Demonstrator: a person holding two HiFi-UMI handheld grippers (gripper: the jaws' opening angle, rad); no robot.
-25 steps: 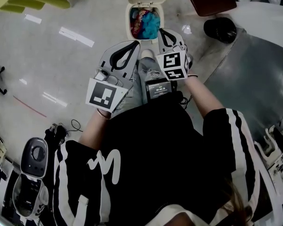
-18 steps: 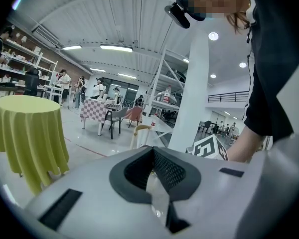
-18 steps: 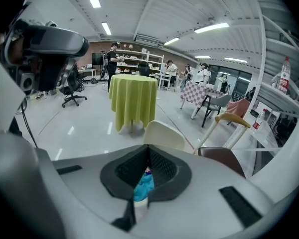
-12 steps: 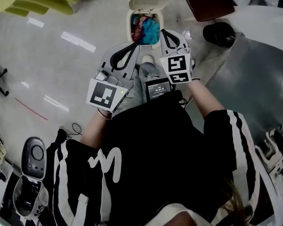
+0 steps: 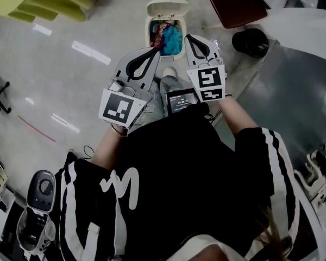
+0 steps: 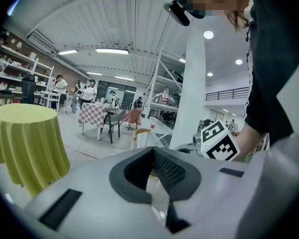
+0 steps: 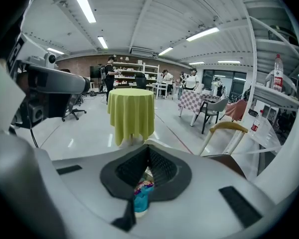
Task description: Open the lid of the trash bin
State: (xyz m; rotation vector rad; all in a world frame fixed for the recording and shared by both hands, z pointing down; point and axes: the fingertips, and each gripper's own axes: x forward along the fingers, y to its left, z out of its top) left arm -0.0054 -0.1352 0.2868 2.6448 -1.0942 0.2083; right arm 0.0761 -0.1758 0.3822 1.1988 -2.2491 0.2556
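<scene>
the small cream trash bin (image 5: 149, 32) stands upright on the floor (image 5: 92, 86). its lid (image 5: 167, 8) is open, tipped back on the far side, and blue and red rubbish (image 5: 169, 35) fills the inside.

A big open hall, likely a lab or workshop: ribbed metal ceiling (image 6: 114, 14) with strip lights (image 7: 83, 3), polished floor (image 7: 84, 128), stocked shelves (image 7: 134, 71) behind the yellow-draped round table (image 7: 132, 111), a checked table (image 7: 192, 101) to its right.

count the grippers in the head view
2. The left gripper points at the near-left corner of the open trash bin; the right gripper points at its near-right side. None seems hidden.
</scene>
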